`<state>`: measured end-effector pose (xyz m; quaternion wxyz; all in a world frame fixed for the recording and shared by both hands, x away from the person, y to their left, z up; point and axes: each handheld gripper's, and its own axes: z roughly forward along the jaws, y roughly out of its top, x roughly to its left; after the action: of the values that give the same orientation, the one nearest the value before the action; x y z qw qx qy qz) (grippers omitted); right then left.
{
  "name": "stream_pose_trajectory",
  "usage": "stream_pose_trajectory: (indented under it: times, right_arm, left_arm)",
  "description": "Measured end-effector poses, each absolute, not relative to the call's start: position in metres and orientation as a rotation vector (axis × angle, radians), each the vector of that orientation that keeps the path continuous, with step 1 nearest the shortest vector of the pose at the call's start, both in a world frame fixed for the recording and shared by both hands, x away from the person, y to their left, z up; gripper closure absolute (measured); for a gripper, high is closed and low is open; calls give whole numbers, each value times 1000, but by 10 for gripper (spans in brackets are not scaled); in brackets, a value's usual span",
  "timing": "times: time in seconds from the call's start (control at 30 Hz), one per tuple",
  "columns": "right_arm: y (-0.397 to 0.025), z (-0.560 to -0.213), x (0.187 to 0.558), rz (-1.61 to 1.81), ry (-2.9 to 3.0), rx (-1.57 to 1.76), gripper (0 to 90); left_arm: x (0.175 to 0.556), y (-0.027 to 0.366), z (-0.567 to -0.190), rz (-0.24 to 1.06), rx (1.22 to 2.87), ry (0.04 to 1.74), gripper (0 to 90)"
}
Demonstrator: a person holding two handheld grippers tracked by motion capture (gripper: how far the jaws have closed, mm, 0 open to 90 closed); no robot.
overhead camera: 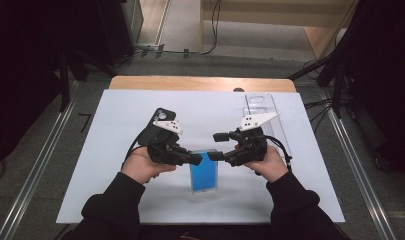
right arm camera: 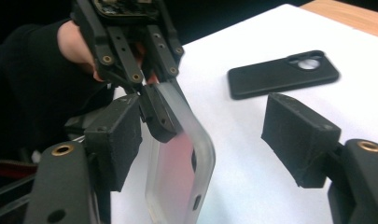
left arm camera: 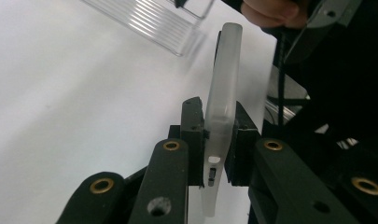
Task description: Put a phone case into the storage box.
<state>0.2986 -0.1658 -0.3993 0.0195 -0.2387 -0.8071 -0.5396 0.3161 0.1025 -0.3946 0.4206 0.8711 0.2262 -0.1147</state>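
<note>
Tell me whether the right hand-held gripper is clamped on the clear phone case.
No. In the right gripper view, the right hand-held gripper stands wide open around the clear phone case; the left hand-held gripper pinches it.

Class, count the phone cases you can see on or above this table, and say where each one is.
2. A frosted clear case clamped in the left gripper at mid-table; a black case lying flat on the white sheet, beyond the left gripper.

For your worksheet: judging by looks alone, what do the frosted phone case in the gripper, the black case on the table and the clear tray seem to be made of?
Frosted case: probably soft translucent plastic or silicone, matte; a colour glows dimly through it. The left gripper clamps its edge.
Black case: likely matte rubbery plastic, with a dull sheen and a camera cut-out.
Clear tray: seemingly rigid transparent plastic, glossy and ribbed, the table visible through it.
</note>
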Motion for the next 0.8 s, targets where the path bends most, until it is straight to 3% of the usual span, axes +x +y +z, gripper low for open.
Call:
stream_pose_trajectory:
  times: [0.1, 0.23, 0.8]
  right_arm:
    - [-165, -399, 297, -1686, -2527, -780, 193]
    - [-163, -399, 297, -1688, -2575, -896, 0]
    - [-137, -414, 286, -1588, -2650, -1172, 0]
  left_arm:
    - [318, 106, -391, -255, 2166, 613, 808]
    - [319, 108, -389, -168, 2177, 703, 807]
    - [322, 122, -377, -74, 2040, 962, 807]
